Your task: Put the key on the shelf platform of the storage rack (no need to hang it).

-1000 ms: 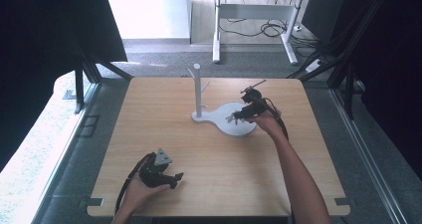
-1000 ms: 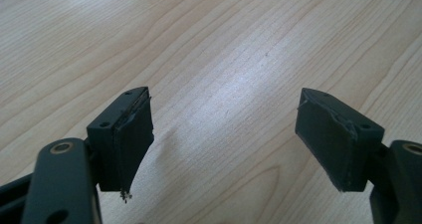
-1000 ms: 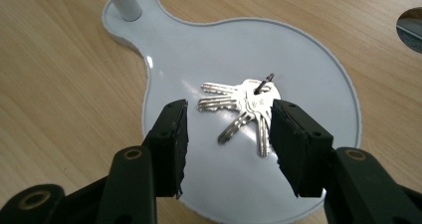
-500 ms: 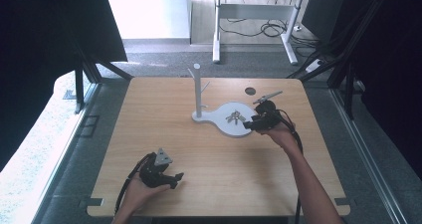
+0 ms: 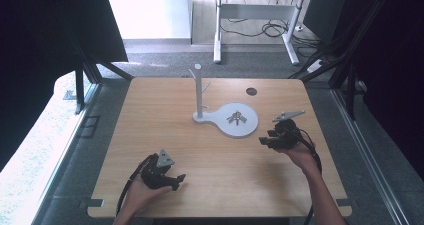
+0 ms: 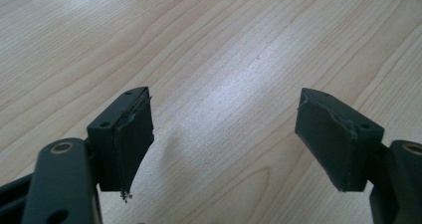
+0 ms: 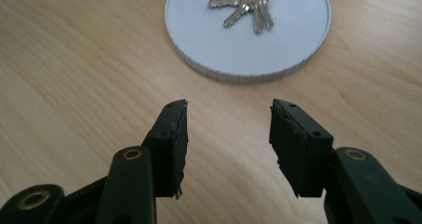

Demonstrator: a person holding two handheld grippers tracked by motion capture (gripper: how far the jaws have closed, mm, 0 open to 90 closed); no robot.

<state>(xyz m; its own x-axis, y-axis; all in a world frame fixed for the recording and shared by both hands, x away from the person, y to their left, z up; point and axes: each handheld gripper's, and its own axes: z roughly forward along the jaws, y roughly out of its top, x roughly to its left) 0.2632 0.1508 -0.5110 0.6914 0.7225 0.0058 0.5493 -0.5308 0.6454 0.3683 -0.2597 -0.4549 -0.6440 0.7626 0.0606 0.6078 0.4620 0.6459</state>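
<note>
A bunch of silver keys (image 5: 236, 117) (image 7: 243, 3) lies on the round white dish (image 5: 244, 129) (image 7: 288, 40) of a white stand with an upright post (image 5: 198, 90). My right gripper (image 5: 261, 141) (image 7: 228, 134) hovers open just right of the dish, over bare wood, with nothing between its jaws. My left gripper (image 5: 180, 181) (image 6: 224, 134) rests open near the table's front left, its jaws wide apart over the wood grain.
The wooden table (image 5: 165, 135) has a small round hole (image 5: 251, 91) at the back right. A person's forearms come in from the bottom edge. Beyond the far edge stand a white desk frame (image 5: 255, 22) and cables on the floor.
My right gripper let go of the keys on the dish and drew back toward the front right. The left gripper has stayed put.
</note>
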